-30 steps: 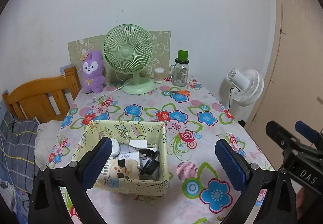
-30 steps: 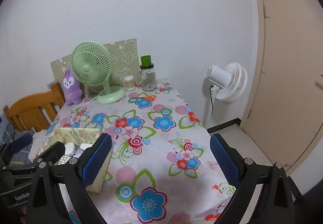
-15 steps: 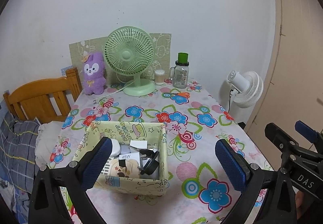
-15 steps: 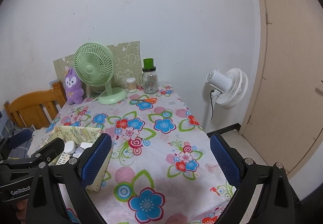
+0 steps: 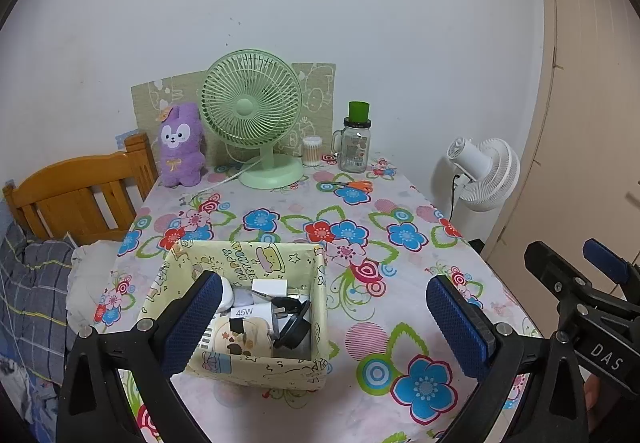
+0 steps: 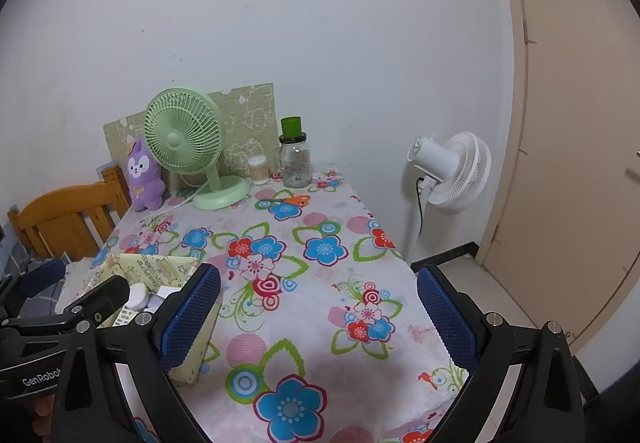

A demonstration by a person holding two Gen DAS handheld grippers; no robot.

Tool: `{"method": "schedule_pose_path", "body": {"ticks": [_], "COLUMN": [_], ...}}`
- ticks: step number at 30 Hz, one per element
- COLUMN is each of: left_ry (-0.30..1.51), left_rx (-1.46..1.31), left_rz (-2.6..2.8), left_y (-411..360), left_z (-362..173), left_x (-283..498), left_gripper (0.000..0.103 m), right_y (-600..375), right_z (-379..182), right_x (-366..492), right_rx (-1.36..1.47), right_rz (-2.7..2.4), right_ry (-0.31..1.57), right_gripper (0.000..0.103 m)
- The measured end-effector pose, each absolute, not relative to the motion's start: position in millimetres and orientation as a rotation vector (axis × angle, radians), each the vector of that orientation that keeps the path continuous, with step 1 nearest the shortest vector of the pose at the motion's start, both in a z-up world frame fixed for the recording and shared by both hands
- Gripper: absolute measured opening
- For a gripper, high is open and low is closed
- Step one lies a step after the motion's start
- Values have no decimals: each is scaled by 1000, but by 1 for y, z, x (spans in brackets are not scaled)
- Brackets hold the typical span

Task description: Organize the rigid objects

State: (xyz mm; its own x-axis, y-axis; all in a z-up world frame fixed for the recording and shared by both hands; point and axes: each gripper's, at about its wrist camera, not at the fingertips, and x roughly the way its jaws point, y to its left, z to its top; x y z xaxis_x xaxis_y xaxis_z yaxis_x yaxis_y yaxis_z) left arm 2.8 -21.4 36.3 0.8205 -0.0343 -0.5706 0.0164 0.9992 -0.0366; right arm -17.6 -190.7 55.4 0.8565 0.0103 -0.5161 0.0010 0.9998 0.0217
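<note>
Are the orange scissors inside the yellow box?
No, the orange scissors lie on the tablecloth near the glass jar, far from the yellow box.

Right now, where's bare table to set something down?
Free: the tablecloth between the yellow box and the scissors, plus everything right of the box to the edge. Crowded: the back row, with plush, green fan, swab jar and glass jar.

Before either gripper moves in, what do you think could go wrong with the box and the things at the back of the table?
The yellow box looks like thin card, so a gripper pushing into it may buckle or slide it.

The plugs and chargers inside lie packed together; pulling one could drag out others.

The scissors lie beside the glass jar and the green fan; reaching for them might knock the jar.
</note>
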Motion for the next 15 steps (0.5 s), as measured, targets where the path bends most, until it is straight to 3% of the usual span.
{"method": "schedule_pose_path", "body": {"ticks": [15], "left_ry": [627], "left_rx": [-11], "left_rz": [-31], "left_y": [-21], "left_z": [27], "left_x": [14], "left_gripper": [103], "right_y": [-190], "right_z": [54], "right_x": [-12], "right_rx": [30], "right_rz": [-33], "right_ry": [546], "right_gripper": [100]}}
